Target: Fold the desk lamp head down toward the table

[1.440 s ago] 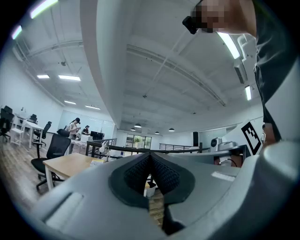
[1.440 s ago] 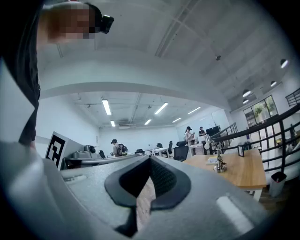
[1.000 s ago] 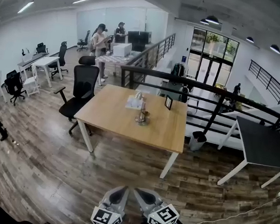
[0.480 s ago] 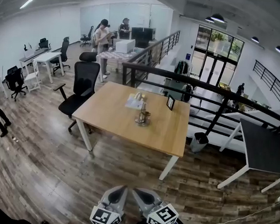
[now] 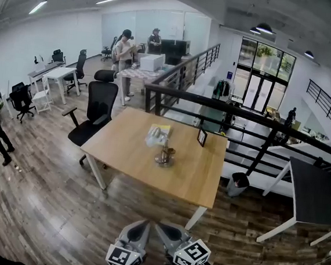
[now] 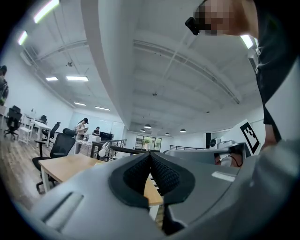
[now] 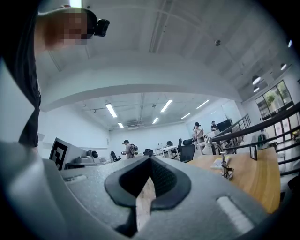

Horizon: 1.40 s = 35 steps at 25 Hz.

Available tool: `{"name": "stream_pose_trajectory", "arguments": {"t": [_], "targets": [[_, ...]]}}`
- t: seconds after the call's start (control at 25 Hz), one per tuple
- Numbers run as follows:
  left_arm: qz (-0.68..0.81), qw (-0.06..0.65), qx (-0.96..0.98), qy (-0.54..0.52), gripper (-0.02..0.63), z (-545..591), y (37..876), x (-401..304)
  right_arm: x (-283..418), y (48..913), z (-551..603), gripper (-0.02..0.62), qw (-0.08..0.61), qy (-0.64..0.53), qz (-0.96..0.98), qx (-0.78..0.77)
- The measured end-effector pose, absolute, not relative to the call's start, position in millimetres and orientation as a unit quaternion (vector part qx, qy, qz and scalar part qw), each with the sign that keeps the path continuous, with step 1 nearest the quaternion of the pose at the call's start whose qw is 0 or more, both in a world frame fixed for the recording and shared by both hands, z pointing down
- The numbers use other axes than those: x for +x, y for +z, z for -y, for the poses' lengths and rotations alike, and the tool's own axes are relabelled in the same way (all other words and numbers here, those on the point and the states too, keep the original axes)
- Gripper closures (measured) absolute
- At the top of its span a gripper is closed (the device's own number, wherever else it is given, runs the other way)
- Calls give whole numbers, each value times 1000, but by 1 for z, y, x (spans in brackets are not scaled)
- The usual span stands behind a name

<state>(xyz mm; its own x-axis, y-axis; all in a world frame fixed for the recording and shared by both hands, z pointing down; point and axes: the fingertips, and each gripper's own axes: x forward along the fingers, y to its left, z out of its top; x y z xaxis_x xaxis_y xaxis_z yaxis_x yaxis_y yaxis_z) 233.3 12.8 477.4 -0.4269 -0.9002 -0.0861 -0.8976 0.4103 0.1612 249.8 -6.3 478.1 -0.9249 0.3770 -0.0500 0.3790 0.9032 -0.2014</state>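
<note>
Plainly, the left gripper (image 6: 150, 157) and right gripper (image 7: 150, 159) are each holding their jaws pressed together with nothing between them. They are hanging side by side above the floor (image 5: 58, 218), well apart from the table (image 5: 123, 148). The lamp (image 5: 164, 153) is standing near the table's middle, with a packet (image 5: 157, 135) lying just beside it toward the far edge.
</note>
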Motion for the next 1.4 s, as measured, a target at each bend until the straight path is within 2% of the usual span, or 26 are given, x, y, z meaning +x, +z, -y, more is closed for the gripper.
{"name": "stream_pose_trajectory", "arguments": {"t": [0.56,0.88,1.4], "targets": [[858,21,505,-88,605,19,494,158,173,503,44,594,-22,-127,-966,223],[830,13,549,-91,605,27,483,75,90,499,48,594,-21,-117,-977,175],[799,9,594,-89,606,-29,469,-47,-30,488,-10,594,-11,-111,-986,125]]}}
